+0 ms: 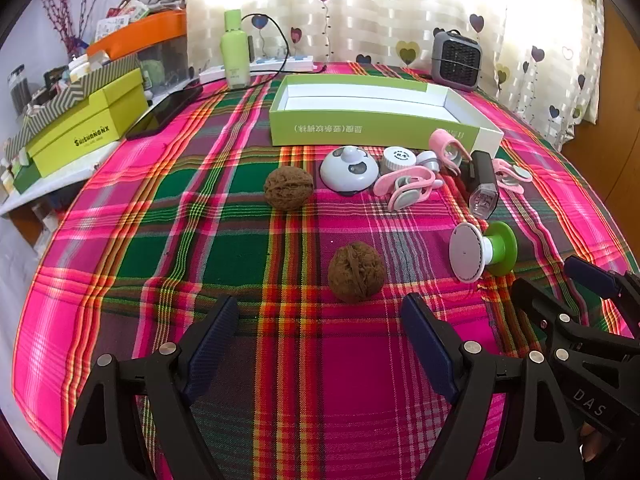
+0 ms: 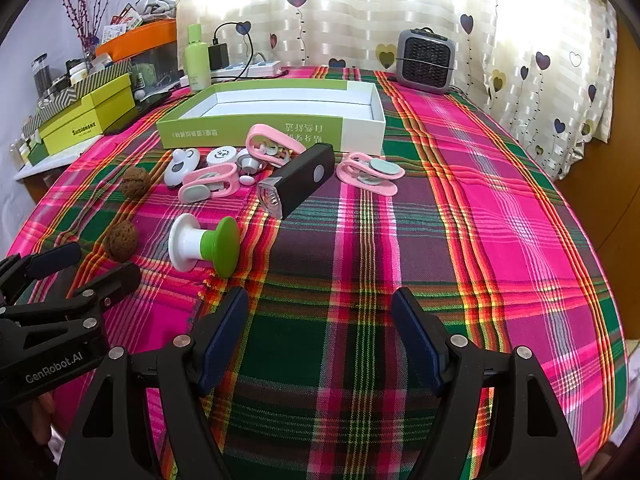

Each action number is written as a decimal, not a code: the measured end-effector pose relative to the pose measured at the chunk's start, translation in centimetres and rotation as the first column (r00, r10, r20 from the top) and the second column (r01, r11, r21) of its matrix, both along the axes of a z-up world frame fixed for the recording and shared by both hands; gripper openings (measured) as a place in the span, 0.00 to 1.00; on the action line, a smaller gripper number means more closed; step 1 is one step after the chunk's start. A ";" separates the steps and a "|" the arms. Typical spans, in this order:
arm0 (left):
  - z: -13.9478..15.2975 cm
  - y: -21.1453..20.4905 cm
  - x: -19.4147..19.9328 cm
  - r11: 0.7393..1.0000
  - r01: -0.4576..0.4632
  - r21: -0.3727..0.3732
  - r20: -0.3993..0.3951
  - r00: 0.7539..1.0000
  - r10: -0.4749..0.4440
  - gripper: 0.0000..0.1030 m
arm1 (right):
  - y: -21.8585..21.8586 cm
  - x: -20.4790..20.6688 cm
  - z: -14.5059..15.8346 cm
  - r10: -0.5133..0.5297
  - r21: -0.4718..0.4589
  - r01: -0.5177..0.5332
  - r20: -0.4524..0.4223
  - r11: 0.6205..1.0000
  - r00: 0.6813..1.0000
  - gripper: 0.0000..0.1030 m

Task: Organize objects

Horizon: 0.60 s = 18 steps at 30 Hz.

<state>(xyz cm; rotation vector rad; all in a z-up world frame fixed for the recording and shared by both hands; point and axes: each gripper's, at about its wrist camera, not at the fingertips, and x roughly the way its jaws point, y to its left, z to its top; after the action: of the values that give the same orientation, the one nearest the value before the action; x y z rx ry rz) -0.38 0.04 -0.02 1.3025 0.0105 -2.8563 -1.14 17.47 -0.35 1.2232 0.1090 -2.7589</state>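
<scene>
An open green and white box [image 1: 372, 128] [image 2: 256, 130] lies at the back of the plaid table. In front of it lie small items: two walnuts [image 1: 357, 277] [image 1: 288, 188], a white and green knob [image 1: 482, 252] [image 2: 204, 248], a black device [image 1: 484, 184] [image 2: 300, 182], pink clips [image 1: 404, 188] [image 2: 370, 172] and a white round gadget [image 1: 348, 168] [image 2: 182, 164]. My left gripper [image 1: 320, 320] is open and empty just short of the near walnut [image 2: 120, 240]. My right gripper [image 2: 320, 312] is open and empty, to the right of the knob.
A grey heater [image 1: 456, 60] [image 2: 426, 60], a green bottle [image 1: 234, 50] [image 2: 198, 58] and a power strip [image 1: 280, 66] stand at the back. Yellow-green boxes [image 1: 88, 124] and a phone [image 1: 164, 110] lie at the left. The plaid cloth [image 2: 480, 208] covers the table.
</scene>
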 end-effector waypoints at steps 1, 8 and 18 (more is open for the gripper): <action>0.0 0.0 0.0 1.000 -0.001 0.000 0.000 1.000 0.001 0.81 | 0.0 0.0 0.0 0.000 0.000 0.000 0.000 1.000 1.000 0.72; 0.0 0.0 -0.2 1.000 0.001 -0.001 0.002 1.000 -0.001 0.81 | 0.0 0.0 0.0 0.000 0.000 0.000 0.000 1.000 1.000 0.72; 0.1 -0.2 -0.3 1.000 0.025 0.009 0.003 1.000 -0.025 0.81 | 0.0 0.0 0.0 0.000 -0.002 0.000 0.005 1.000 1.000 0.72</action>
<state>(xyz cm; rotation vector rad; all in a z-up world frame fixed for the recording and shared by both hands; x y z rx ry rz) -0.65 -0.19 0.06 1.3181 0.0069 -2.8786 -1.13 17.44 -0.37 1.2287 0.1058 -2.7551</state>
